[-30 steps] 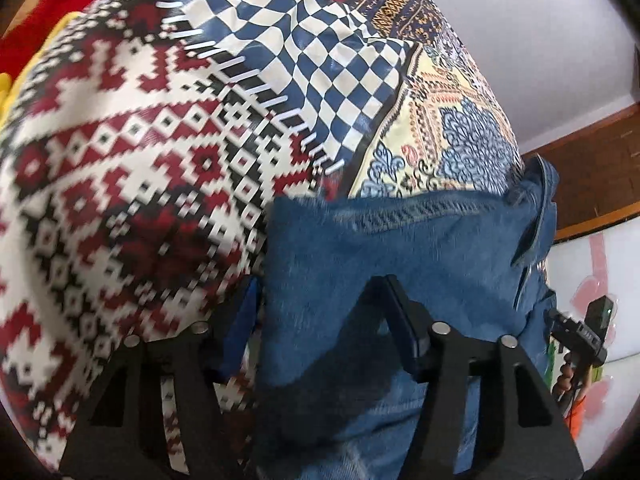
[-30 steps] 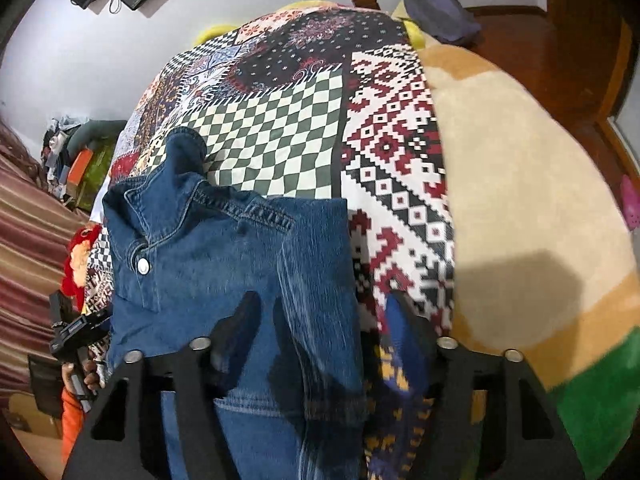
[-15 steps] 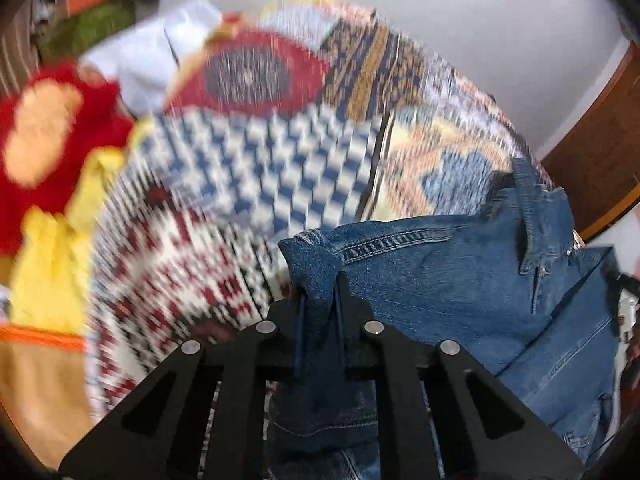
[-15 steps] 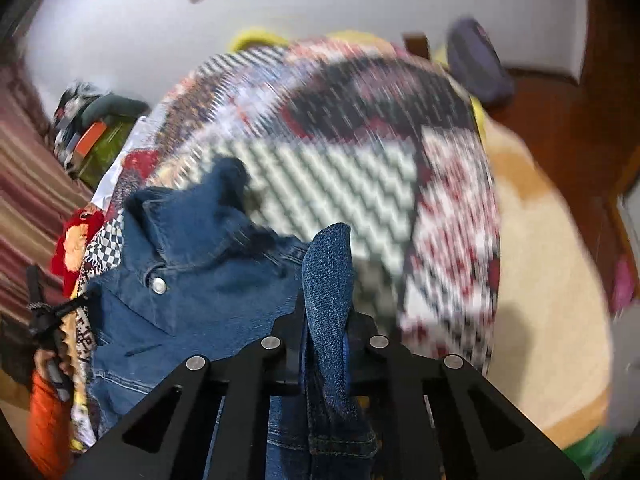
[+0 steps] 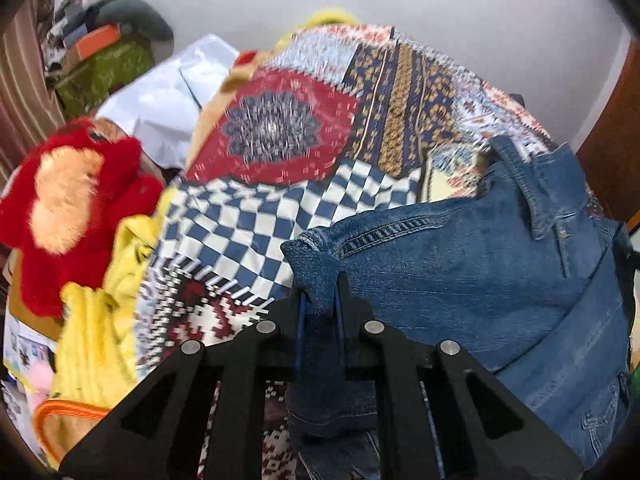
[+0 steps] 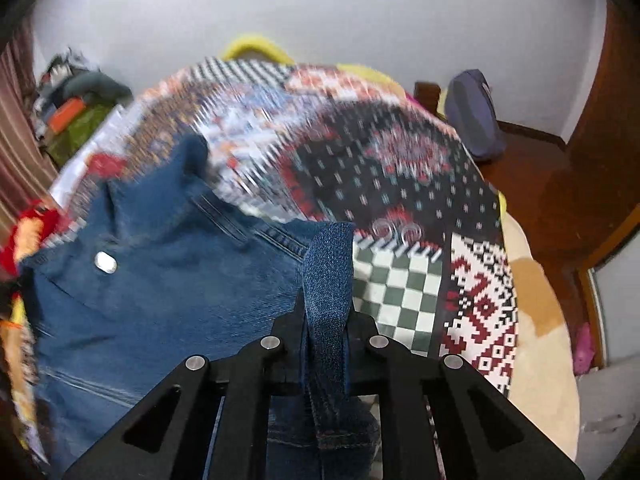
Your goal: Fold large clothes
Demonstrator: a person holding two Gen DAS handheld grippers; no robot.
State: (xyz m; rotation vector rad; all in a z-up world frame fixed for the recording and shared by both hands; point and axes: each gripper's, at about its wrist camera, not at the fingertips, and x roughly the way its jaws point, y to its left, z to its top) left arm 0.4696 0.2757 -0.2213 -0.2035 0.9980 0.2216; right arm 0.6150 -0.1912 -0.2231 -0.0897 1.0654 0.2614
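Each black hand-held gripper, left (image 5: 320,300) and right (image 6: 326,312), pinches a bunched fold of the stitched blue denim jacket (image 5: 480,272) above the patchwork-patterned bedspread (image 5: 288,132).

You cannot see the fingertips of your left gripper (image 5: 320,300): a bunched fold of the denim jacket (image 5: 460,272) covers the pads. The same holds for your right gripper (image 6: 326,312), where a strip of denim hides the gap. The jacket's lower part runs off the bottom edge in both views. The patchwork bedspread (image 6: 360,160) is smeared by blur at its far end, so its patterns there are unreadable. The clutter pile (image 5: 100,52) is too blurred to sort out.
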